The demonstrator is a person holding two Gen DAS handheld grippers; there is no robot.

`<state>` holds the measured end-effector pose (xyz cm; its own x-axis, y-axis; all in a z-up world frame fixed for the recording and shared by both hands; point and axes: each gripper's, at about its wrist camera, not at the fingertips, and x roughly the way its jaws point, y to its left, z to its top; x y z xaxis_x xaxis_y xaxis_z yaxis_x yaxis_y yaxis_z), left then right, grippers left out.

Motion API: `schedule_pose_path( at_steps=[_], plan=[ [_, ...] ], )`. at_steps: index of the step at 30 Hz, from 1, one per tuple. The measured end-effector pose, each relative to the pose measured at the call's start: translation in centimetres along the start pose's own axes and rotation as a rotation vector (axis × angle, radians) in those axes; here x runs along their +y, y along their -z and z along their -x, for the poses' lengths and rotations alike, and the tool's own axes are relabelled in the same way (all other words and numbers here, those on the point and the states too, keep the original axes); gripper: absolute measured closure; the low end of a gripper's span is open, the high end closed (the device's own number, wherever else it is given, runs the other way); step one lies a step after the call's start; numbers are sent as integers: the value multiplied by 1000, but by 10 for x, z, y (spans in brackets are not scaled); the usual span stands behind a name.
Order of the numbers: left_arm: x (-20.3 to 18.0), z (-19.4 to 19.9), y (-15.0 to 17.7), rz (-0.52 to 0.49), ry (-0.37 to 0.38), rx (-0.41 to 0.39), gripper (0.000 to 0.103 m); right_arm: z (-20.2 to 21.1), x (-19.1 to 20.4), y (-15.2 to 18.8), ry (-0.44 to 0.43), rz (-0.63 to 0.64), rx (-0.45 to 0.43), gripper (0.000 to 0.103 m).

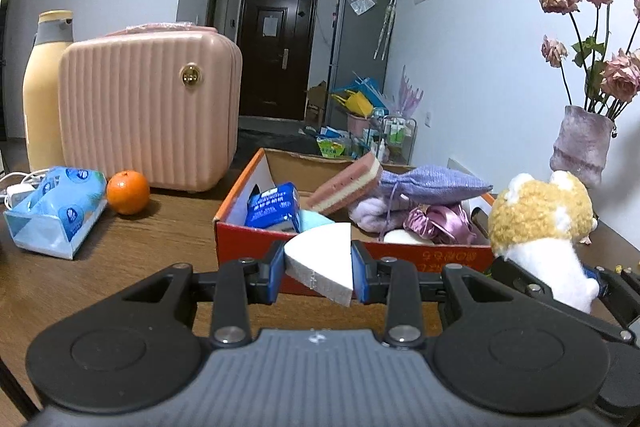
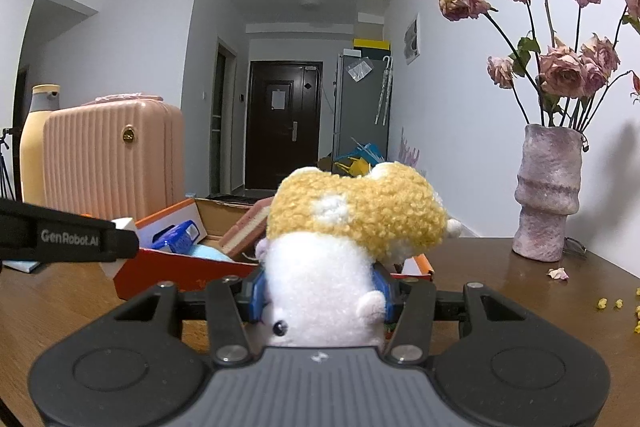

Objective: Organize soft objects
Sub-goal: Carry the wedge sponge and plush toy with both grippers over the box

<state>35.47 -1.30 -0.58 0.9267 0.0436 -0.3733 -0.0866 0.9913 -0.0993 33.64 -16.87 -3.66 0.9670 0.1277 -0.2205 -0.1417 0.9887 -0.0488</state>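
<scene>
Two soft things are in hand at once, one per gripper, both brought up to the near wall of the orange cardboard box (image 1: 360, 253) that stands toward the middle of the desk (image 1: 132, 227). The left gripper (image 1: 319, 267) is clenched on a white foam wedge (image 1: 320, 263), pinched across its flat faces so the foam stays put without folding; it sits just in front of the box's near rim, presumably lined up to go over it. The right gripper (image 2: 320, 293) grasps a plush toy (image 2: 344, 235) by its white body, head downward, the yellow curly part standing above the fingers, near the box's right front corner. A low grip on the body likely keeps the bulky top free to drop in first.

Inside the box already lie a blue tissue pack (image 1: 272, 207), a pink sponge (image 1: 346, 183), a lilac pouch (image 1: 432, 183) and a satin scrunchie (image 1: 436, 223), so sorting looks well advanced. An orange (image 1: 128, 191) and a wet-wipe pack (image 1: 56, 211) rest toward the left edge, apart from the box.
</scene>
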Motion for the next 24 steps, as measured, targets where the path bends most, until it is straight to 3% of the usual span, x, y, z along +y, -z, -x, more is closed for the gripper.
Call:
schedule_pose_path(
  at_steps=[24],
  plan=[
    [16, -22, -25, 24, -23, -68, 69, -35, 24, -14, -12, -5, -59, 54]
  ],
)
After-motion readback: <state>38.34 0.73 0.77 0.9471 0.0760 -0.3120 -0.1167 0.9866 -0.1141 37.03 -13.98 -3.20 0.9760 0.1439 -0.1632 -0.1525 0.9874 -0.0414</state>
